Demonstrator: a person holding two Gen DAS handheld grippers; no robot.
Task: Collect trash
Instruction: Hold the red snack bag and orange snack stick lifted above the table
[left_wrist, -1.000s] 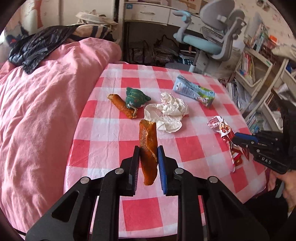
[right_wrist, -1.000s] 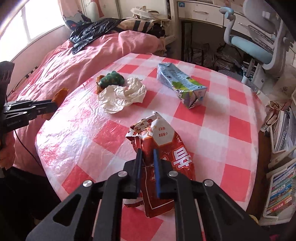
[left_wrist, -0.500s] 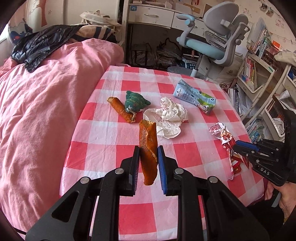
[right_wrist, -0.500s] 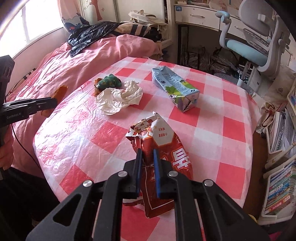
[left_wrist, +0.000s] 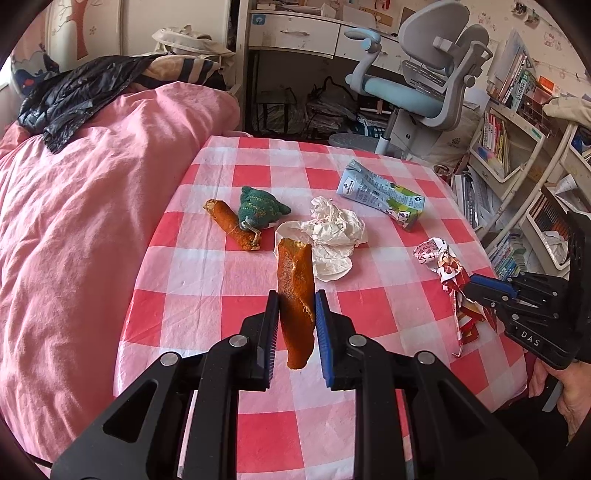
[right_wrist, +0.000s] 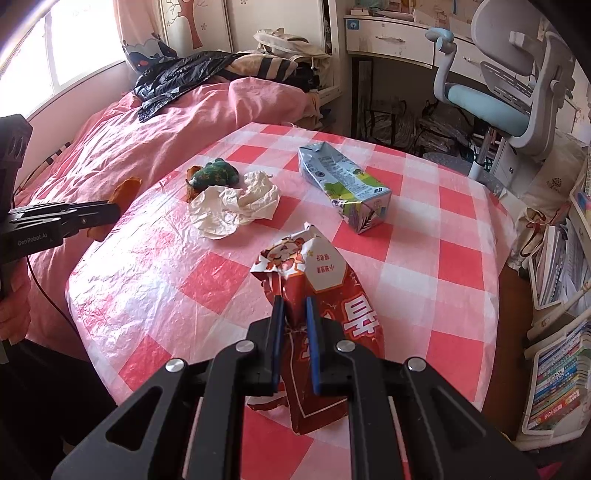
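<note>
Cluttered bedroom setup: a round tabletop (left_wrist: 207, 280) with a red-and-white check cloth sits right up against a bed (left_wrist: 81, 206) with a pink duvet, desk chair (left_wrist: 424, 85) and bookshelves behind. Both hands are already loaded. The left gripper (left_wrist: 295, 325) has its jaws clamped on an orange peel strip (left_wrist: 295, 295), which stands roughly upright between the pads, long axis running along the fingers, lifted clear of the cloth as far as I can tell. The right gripper (right_wrist: 295, 325) is pinched tight on a crumpled red snack wrapper (right_wrist: 321, 314), whose bottom end hangs below the jaws. What's left on the cloth: a second peel piece (left_wrist: 234, 225) lying diagonally, touching a green knitted thing (left_wrist: 260, 210), then a crumpled white paper wad (left_wrist: 332, 236) in the middle, and a flattened milk carton (left_wrist: 380, 194) on the far side. No bin shows in either view, so I'd guess both loads need dropping off somewhere off-camera before anything else gets picked. After that, the peel piece sits nearer the left gripper, the carton lies further over toward the right one, and the wad sits pretty much between them.
</note>
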